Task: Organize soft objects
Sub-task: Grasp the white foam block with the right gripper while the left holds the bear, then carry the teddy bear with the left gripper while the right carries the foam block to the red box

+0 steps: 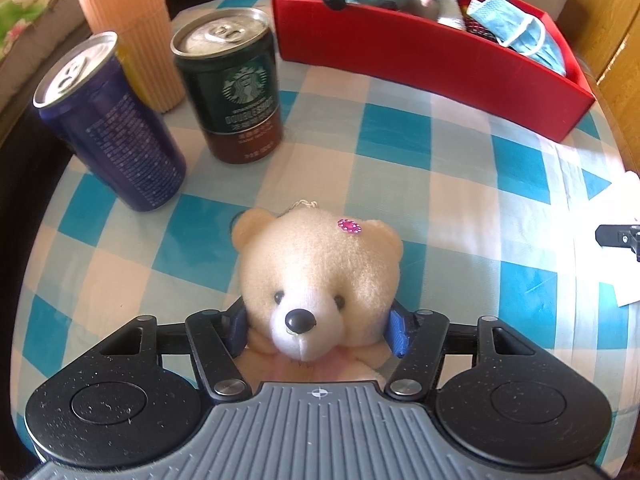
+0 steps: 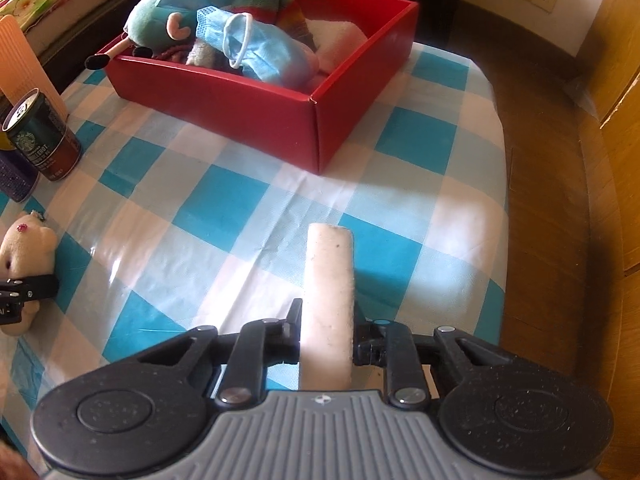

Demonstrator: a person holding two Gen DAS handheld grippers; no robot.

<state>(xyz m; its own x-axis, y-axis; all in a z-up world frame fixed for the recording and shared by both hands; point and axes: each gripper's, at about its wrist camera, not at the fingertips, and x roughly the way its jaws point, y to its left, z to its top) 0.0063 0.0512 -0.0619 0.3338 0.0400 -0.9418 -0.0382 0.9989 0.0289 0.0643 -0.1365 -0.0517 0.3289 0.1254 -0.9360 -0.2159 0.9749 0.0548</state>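
Note:
A cream teddy bear (image 1: 316, 276) with a pink flower on its head lies on the checked tablecloth. My left gripper (image 1: 318, 330) is shut on the bear's neck, blue pads on both sides. The bear also shows at the left edge of the right wrist view (image 2: 26, 244). My right gripper (image 2: 328, 338) is shut on a white folded towel (image 2: 329, 300) that sticks forward above the table. A red box (image 2: 256, 108) at the back holds a teal plush toy (image 2: 160, 24), blue face masks (image 2: 260, 46), a striped sock and a white cloth.
A green Starbucks can (image 1: 236, 88), a dark blue can (image 1: 116, 124) and a tall peach ribbed bottle (image 1: 132, 24) stand at the back left. The table's right edge (image 2: 502, 184) drops to a wooden floor. A bed lies beyond the far left.

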